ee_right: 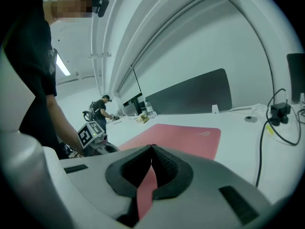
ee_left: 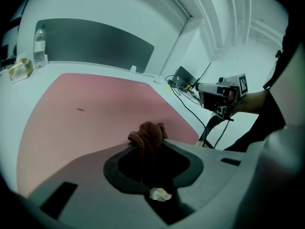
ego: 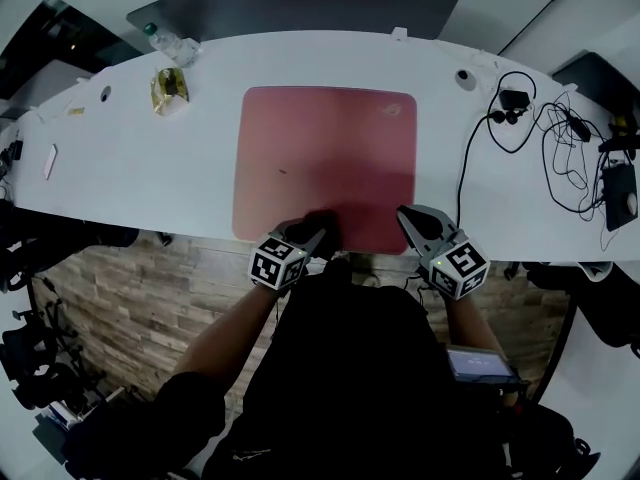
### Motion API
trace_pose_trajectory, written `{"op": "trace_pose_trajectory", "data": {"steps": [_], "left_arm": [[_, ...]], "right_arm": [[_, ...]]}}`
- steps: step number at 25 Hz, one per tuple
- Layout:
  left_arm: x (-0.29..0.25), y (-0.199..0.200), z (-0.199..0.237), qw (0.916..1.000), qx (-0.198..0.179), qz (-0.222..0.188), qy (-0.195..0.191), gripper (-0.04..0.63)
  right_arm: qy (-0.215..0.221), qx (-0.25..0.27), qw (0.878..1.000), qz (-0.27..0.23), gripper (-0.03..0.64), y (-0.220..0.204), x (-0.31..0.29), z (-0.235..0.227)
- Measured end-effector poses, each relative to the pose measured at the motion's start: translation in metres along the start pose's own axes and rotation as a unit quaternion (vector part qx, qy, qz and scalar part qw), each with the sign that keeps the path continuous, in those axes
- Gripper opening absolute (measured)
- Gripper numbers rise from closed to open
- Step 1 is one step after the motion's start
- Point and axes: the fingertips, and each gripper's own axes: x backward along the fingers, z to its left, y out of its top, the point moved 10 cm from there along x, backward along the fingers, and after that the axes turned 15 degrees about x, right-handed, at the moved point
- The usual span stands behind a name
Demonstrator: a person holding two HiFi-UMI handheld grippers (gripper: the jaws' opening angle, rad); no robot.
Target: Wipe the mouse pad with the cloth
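Observation:
A large pink mouse pad (ego: pixel 325 163) lies on the white table (ego: pixel 150 173); it also shows as the pink mouse pad (ee_left: pixel 95 109) and the pink mouse pad (ee_right: pixel 181 137). My left gripper (ego: pixel 320 232) hovers at the pad's near edge, shut on a bunched dark brown cloth (ego: pixel 322 222). The same cloth (ee_left: pixel 148 136) pokes out between the tips of the left gripper (ee_left: pixel 150 144). My right gripper (ego: pixel 406 214) sits at the pad's near right corner. In its own view the right gripper (ee_right: pixel 152 148) is shut with nothing held.
A water bottle (ego: pixel 165 40) and a wrapped snack (ego: pixel 168 90) stand at the far left of the table. Tangled black cables (ego: pixel 560 148) and small devices cover the right end. A dark panel (ego: pixel 300 3) runs behind the table. A person (ee_right: pixel 101 109) stands far off.

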Motion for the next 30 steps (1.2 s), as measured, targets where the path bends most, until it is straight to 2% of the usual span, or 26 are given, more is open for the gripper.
{"op": "trace_pose_trajectory", "data": {"steps": [17, 21, 30], "left_arm": [[0.096, -0.007, 0.105, 0.9941, 0.039, -0.032, 0.096, 0.092], [0.110, -0.008, 0.124, 0.9920, 0.050, -0.041, 0.109, 0.094], [0.133, -0.007, 0.150, 0.9885, 0.049, -0.048, 0.135, 0.094]], "right_arm": [[0.015, 0.010, 1.000, 0.007, 0.026, 0.017, -0.037, 0.010], [0.013, 0.016, 1.000, 0.007, 0.026, 0.022, -0.042, 0.010], [0.003, 0.019, 1.000, 0.006, 0.026, 0.027, -0.045, 0.014]]}}
